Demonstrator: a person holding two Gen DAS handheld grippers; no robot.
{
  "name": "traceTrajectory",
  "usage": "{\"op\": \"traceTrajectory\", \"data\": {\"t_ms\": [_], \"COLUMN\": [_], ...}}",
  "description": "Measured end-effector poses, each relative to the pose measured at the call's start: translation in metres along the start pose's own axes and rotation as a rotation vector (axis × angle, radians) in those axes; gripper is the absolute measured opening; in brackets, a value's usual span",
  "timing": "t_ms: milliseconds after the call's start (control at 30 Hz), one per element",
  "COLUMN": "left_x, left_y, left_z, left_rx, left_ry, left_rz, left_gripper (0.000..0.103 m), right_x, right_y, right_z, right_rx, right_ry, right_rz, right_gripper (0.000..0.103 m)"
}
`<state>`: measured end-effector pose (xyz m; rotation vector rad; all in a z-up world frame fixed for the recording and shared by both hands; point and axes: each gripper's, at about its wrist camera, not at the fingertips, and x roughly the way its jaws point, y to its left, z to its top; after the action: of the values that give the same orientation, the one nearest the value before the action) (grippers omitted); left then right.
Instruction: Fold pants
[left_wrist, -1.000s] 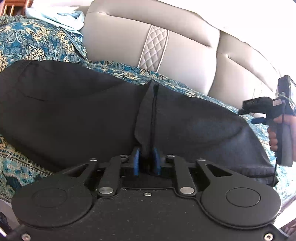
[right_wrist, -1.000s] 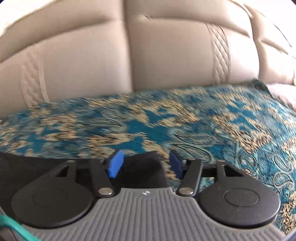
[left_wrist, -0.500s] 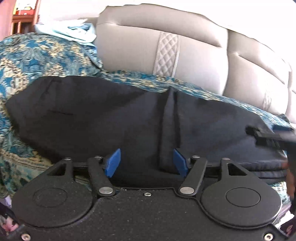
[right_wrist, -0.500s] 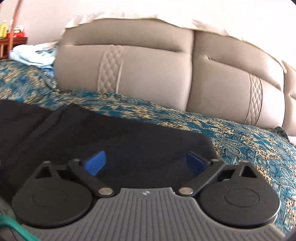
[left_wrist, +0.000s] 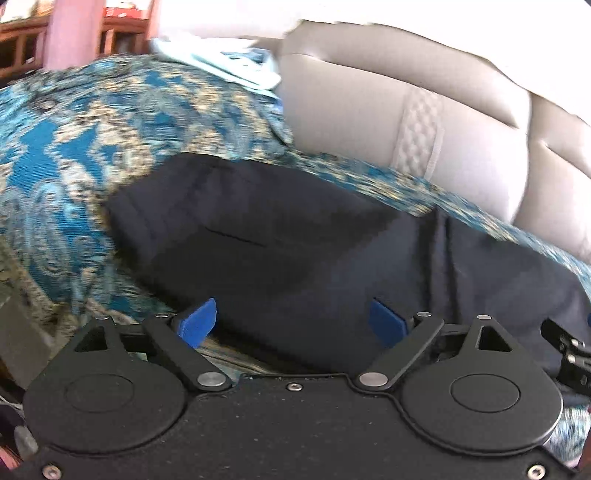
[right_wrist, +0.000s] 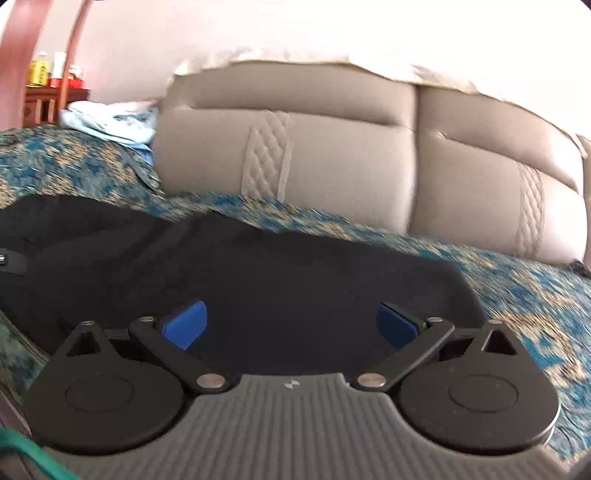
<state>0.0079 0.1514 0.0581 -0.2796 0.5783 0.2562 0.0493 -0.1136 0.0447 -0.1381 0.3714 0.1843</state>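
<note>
Released pants (left_wrist: 295, 258); both grippers open

The right gripper (right_wrist: 291, 325) hangs w/ jaws spread wide, nothing pinched, over the black pants (right_wrist: 258, 280). Pants lie on a teal patterned cover (right_wrist: 517, 280) (beige headboard (right_wrist: 332, 147) behind).

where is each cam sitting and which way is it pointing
Left wrist: on the left hand-held gripper, looking forward and down over the black pants to the sofa back; its open blue fingers show.
Right wrist: on the right hand-held gripper, same way, over the pants' other end; open fingers show.
Shared: pants, patterned cover, sofa back, pale cloth.
</note>
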Motion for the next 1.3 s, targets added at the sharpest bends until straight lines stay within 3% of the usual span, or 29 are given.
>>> {"op": "traceTrajectory", "data": {"t_ms": [300, 600, 667, 700, 733, 800, 833, 933, 1133, 1200, 1300], "left_x": [0.009, 0.046, 0.053, 0.057, 0.059, 0.063, 0.063, 0.059, 0.052, 0.053, 0.055], "left_y": [0.058, 0.106, 0.109, 0.11, 0.108, 0.106, 0.105, 0.093, 0.045, 0.042, 0.051], "left_z": [0.024, 0.033, 0.032, 0.032, 0.032, 0.032, 0.03, 0.025, 0.017, 0.019, 0.024], "left_rx": [-0.136, -0.293, -0.299, -0.294, -0.285, -0.254, -0.235, -0.166, 0.143, 0.138, 0.042], "left_ry": [-0.069, 0.012, 0.016, 0.012, 0.002, 0.001, -0.011, -0.053, -0.145, -0.15, -0.131], "left_rz": [0.133, 0.096, 0.085, 0.081, 0.083, 0.122, 0.136, 0.167, 0.215, 0.204, 0.207], "left_gripper": [0.098, 0.085, 0.079, 0.07, 0.047, 0.026, 0.023, 0.022, 0.028, 0.032, 0.036], "right_x": [0.013, 0.028, 0.03, 0.03, 0.031, 0.032, 0.033, 0.031, 0.031, 0.031, 0.031], "right_y": [0.052, 0.078, 0.081, 0.08, 0.08, 0.075, 0.073, 0.075, 0.073, 0.073, 0.074], "right_z": [0.008, -0.001, -0.004, -0.005, -0.006, -0.007, -0.008, -0.011, -0.013, -0.012, -0.012], "right_rx": [-0.047, -0.085, -0.08, -0.071, -0.06, -0.019, 0.0, -0.022, -0.026, -0.027, -0.03], "right_ry": [0.008, 0.084, 0.084, 0.079, 0.08, 0.089, 0.092, 0.07, 0.058, 0.059, 0.06], "right_rz": [0.095, 0.103, 0.102, 0.102, 0.105, 0.118, 0.124, 0.121, 0.131, 0.132, 0.131], "right_gripper": [0.103, 0.103, 0.103, 0.103, 0.103, 0.103, 0.103, 0.103, 0.103, 0.103, 0.103]}}
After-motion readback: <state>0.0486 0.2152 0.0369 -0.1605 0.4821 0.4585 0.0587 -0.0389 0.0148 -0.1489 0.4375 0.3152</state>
